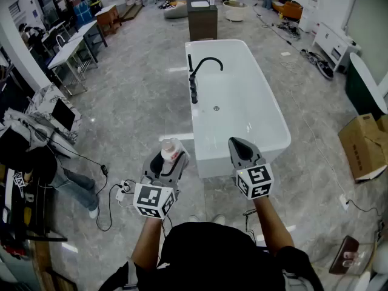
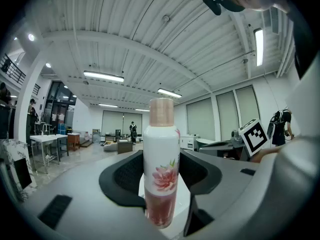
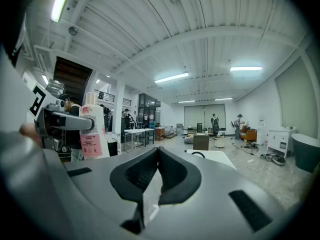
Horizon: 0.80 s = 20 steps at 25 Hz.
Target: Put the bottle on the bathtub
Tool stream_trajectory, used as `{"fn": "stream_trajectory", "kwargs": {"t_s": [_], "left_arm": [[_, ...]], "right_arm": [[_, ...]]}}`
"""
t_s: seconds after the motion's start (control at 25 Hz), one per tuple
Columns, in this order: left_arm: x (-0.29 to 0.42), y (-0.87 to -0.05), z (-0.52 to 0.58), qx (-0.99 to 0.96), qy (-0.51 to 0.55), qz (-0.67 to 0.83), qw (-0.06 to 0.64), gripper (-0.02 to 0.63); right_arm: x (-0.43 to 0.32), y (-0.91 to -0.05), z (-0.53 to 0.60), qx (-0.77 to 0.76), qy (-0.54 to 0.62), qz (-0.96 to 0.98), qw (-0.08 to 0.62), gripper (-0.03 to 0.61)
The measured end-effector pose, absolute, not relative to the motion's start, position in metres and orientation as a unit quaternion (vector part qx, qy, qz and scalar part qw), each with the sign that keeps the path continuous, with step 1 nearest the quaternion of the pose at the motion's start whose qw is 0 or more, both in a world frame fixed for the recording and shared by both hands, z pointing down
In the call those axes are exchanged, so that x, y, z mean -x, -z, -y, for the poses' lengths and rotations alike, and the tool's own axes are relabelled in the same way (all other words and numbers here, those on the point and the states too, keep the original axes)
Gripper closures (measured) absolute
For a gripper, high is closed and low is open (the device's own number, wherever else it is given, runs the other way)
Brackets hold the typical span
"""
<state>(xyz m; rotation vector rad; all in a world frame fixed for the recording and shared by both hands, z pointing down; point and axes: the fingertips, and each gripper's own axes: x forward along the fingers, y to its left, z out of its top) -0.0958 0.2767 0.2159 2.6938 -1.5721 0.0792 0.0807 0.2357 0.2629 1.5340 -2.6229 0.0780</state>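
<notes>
A white bottle with a pink flower print and a rose-gold cap stands upright between the jaws of my left gripper, which is shut on its lower body. It hangs in the air just short of the near left corner of the white freestanding bathtub. A black faucet arches over the tub's left rim. My right gripper hovers beside it over the tub's near end, jaws shut and empty. In the right gripper view the bottle shows at the left.
A cardboard box sits on the floor to the right of the tub. A dark cabinet stands beyond its far end. Tables line the left side. Cables and a power strip lie near my feet.
</notes>
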Motion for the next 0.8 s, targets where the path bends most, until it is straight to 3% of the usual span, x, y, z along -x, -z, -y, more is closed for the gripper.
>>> {"fn": "stream_trajectory", "kwargs": {"t_s": [0.8], "left_arm": [[0.055,-0.236,-0.290,-0.849,-0.019,0.527,0.024,0.387]], "right_arm": [[-0.120,-0.282,-0.244,-0.485,-0.028,0.872,0.054,0.555]]}}
